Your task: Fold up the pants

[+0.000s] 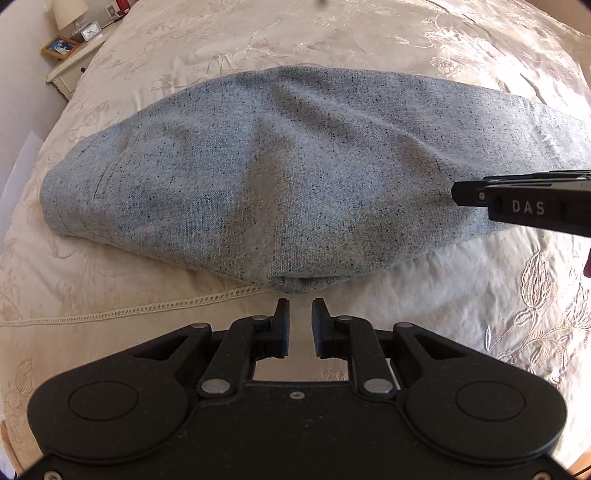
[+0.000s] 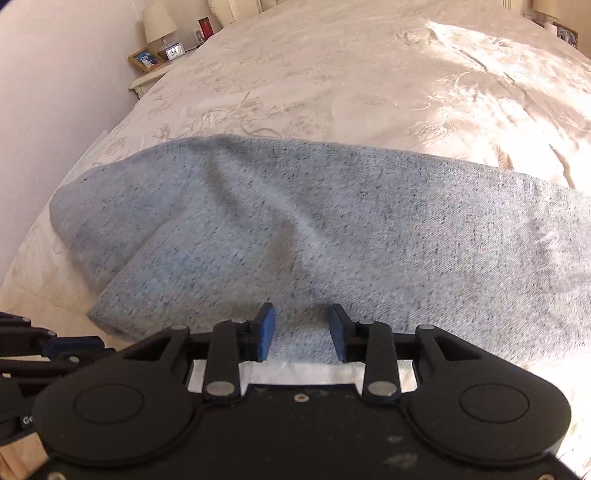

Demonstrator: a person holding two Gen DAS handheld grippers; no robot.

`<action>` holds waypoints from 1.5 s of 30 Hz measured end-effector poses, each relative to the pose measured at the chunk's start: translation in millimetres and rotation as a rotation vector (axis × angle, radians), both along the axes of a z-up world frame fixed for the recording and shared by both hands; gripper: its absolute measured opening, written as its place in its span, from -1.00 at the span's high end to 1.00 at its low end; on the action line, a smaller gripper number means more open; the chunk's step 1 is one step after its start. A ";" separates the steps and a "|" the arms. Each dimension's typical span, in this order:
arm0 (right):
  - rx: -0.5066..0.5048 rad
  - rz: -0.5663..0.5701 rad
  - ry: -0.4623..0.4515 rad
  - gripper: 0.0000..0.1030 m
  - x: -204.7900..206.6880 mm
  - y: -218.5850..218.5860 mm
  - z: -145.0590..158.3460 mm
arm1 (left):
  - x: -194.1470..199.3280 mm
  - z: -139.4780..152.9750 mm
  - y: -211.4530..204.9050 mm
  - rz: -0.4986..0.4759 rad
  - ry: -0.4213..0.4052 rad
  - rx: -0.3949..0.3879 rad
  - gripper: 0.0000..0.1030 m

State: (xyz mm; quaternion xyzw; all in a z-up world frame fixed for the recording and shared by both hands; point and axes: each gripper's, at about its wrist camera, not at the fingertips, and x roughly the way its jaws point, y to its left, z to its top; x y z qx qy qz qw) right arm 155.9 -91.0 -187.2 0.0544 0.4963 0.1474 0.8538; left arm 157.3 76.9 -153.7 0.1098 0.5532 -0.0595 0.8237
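Observation:
The grey-blue speckled pants (image 1: 277,166) lie folded lengthwise across the cream bed cover (image 1: 369,37), wrinkled in the middle. My left gripper (image 1: 301,306) hovers just short of their near folded edge, its jaws a narrow gap apart with nothing between them. My right gripper (image 2: 303,317) stands open over the near part of the pants (image 2: 332,229); the fabric shows between its blue pads (image 2: 267,325), which do not press on it. In the left wrist view it reaches in from the right edge, above the cloth.
A nightstand (image 1: 70,66) with a lamp (image 2: 159,22), a picture frame and a small clock stands at the far left by the wall. The embroidered cover (image 2: 369,74) stretches beyond the pants. A lace seam (image 1: 129,310) runs along the near left.

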 end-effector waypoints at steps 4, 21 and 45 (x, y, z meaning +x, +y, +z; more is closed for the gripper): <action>0.022 0.004 0.030 0.29 9.4 -7.6 1.3 | -2.7 -0.1 1.5 0.016 0.002 -0.002 0.52; -0.379 0.662 -0.278 0.39 -54.0 77.8 -2.7 | -7.5 4.5 27.1 0.135 0.030 -0.017 0.52; -0.140 0.505 -0.238 0.96 5.0 42.8 37.8 | 18.1 7.4 -25.5 0.154 -0.104 0.120 0.52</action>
